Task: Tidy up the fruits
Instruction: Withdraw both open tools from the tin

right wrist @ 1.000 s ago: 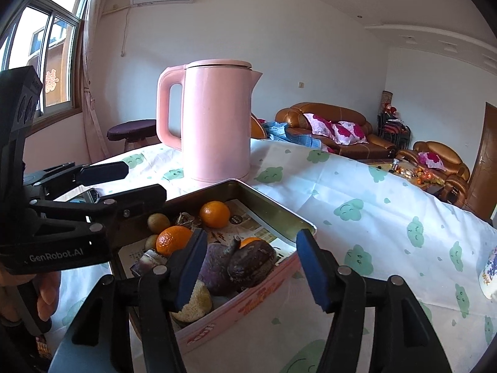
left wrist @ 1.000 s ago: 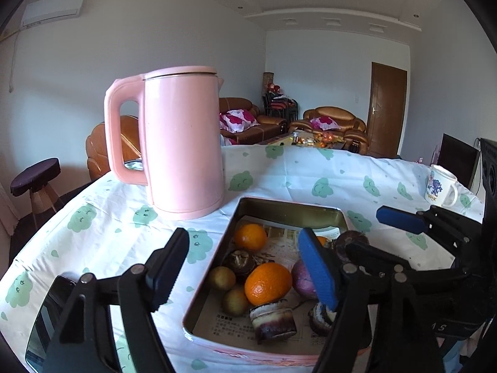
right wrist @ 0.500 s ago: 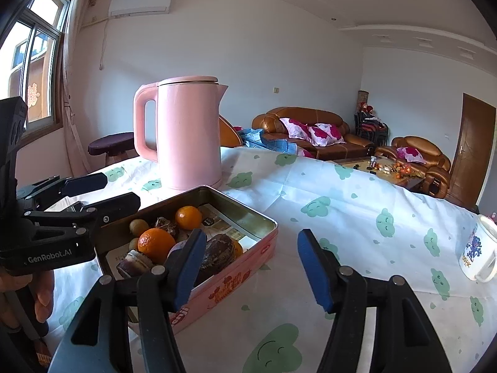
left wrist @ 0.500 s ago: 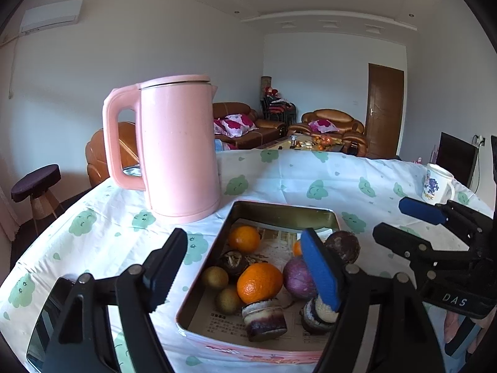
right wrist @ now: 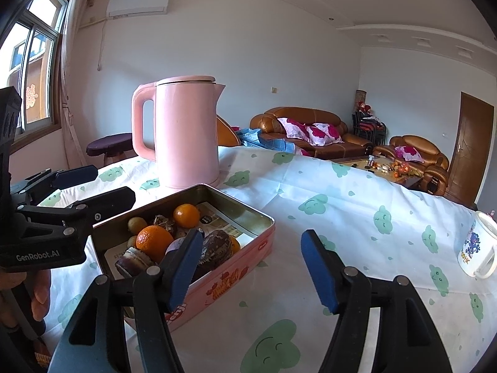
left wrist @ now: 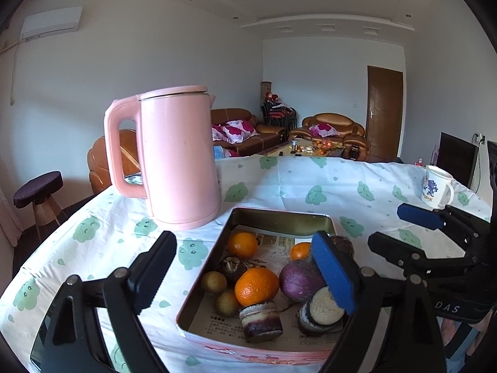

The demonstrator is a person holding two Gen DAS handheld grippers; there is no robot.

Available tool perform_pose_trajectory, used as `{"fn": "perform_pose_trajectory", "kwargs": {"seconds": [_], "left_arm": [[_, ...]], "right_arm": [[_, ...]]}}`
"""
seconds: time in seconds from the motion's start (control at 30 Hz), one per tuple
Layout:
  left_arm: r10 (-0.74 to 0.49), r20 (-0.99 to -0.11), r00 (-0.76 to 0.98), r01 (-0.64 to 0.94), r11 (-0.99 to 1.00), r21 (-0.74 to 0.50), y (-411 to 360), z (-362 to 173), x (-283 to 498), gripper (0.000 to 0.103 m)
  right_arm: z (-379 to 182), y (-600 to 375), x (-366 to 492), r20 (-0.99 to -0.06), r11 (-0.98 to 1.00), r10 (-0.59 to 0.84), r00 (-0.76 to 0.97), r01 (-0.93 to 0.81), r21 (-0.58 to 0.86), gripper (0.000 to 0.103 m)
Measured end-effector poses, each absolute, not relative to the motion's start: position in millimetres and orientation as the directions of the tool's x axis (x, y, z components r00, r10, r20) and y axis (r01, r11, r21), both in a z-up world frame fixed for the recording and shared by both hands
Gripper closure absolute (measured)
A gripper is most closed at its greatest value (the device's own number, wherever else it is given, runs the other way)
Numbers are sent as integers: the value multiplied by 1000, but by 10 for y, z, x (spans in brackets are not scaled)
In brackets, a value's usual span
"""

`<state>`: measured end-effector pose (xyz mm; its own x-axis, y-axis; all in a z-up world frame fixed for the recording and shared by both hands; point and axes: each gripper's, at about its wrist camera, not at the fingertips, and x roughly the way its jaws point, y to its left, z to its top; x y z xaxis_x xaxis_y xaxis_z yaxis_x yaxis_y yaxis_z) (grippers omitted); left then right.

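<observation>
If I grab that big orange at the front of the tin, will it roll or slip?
The big orange is round, so it would probably roll if nudged. It sits wedged among other fruit in the tin, which likely steadies it. Its dimpled skin should grip the open left gripper fairly well.

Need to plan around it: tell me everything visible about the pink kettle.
The tall pink plastic-looking kettle stands upright on the cloud-print tablecloth, lid closed, loop handle on its left, small spout on the opposite side. It sits just behind the fruit tin's far-left corner. Neither claw touches it.
</observation>
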<state>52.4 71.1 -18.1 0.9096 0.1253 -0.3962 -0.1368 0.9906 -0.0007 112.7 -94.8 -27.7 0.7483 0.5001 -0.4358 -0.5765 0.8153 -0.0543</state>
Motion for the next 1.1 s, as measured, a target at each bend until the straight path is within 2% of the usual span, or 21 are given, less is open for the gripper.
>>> {"fn": "perform_pose_trajectory", "kwargs": {"seconds": [0.63,1.1], "left_arm": [[127,-399,908,-139,990,1,707,-183,529,11],[137,-393,909,-150,989,-2,696,-175,532,3]], "right_arm": [[-278,-967,1117,-438,823,490,754,-566,-54,35],[-289,-1024,1138,-439,831,479,761,-554,-54,35]]}}
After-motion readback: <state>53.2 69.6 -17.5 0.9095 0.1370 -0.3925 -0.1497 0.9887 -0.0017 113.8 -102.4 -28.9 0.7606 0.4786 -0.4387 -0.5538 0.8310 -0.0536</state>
